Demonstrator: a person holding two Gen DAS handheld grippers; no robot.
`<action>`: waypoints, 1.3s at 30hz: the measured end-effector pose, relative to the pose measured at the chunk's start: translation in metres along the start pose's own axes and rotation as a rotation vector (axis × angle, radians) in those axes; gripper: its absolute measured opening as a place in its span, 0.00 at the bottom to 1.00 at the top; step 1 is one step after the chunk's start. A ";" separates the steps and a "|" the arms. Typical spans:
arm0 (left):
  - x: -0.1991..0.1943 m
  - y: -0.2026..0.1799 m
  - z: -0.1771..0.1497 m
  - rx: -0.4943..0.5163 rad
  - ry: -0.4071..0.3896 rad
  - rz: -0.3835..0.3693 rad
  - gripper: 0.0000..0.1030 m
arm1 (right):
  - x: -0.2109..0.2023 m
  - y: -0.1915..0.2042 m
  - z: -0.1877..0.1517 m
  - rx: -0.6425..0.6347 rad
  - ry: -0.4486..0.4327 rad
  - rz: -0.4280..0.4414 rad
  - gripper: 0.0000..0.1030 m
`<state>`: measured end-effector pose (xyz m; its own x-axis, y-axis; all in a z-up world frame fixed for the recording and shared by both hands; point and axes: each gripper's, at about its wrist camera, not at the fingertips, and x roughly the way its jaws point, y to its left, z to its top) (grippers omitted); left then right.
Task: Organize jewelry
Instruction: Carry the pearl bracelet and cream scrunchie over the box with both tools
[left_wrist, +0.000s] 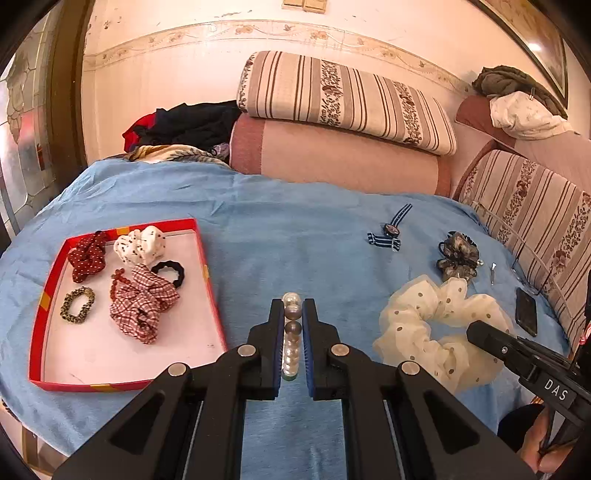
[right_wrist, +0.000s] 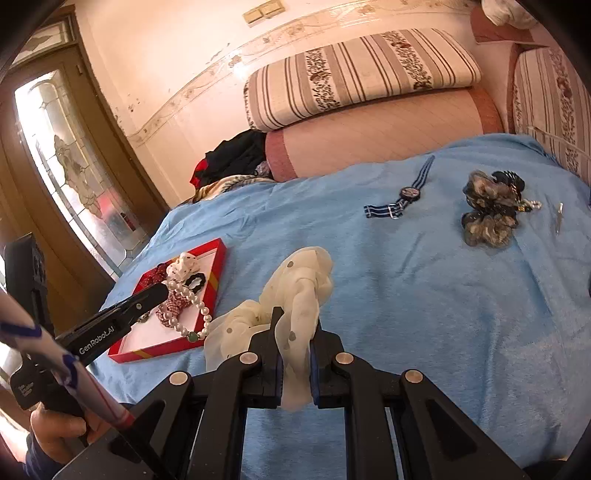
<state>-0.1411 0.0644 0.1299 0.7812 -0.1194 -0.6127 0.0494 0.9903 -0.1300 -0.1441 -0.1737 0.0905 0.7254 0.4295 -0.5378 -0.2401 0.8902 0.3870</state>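
My left gripper (left_wrist: 293, 308) is shut on a pearl bracelet (left_wrist: 291, 332), whose beads line up between the blue pads. In the right wrist view the same bracelet (right_wrist: 192, 306) hangs from the left gripper (right_wrist: 162, 290) above the red tray (right_wrist: 216, 273). A cream dotted scrunchie (right_wrist: 299, 295) is pinched in my right gripper (right_wrist: 297, 321), lifted off the blue cloth; from the left wrist view this scrunchie (left_wrist: 424, 325) spreads beside the right gripper (left_wrist: 474, 332). The red tray (left_wrist: 55, 266) holds several scrunchies and hair ties.
On the blue cloth (left_wrist: 280, 229) lie a striped-strap watch (left_wrist: 389, 230), a grey-black scrunchie (left_wrist: 458, 254), a small metal clip (left_wrist: 493, 271) and a dark phone (left_wrist: 526, 310). Striped cushions (left_wrist: 343, 99) and sofa seats border the far and right sides. A hand (right_wrist: 55, 424) holds the left gripper's handle.
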 end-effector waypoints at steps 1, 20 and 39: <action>-0.003 0.002 0.000 -0.006 -0.005 0.005 0.09 | 0.001 0.003 0.000 -0.007 0.002 0.002 0.11; -0.028 0.054 0.009 -0.086 -0.085 0.107 0.09 | 0.022 0.060 0.006 -0.135 0.041 0.037 0.11; -0.025 0.204 -0.002 -0.341 -0.080 0.305 0.09 | 0.105 0.171 0.025 -0.270 0.108 0.174 0.11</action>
<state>-0.1522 0.2689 0.1173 0.7745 0.1925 -0.6026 -0.3872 0.8976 -0.2109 -0.0927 0.0200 0.1193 0.5895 0.5795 -0.5627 -0.5270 0.8039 0.2758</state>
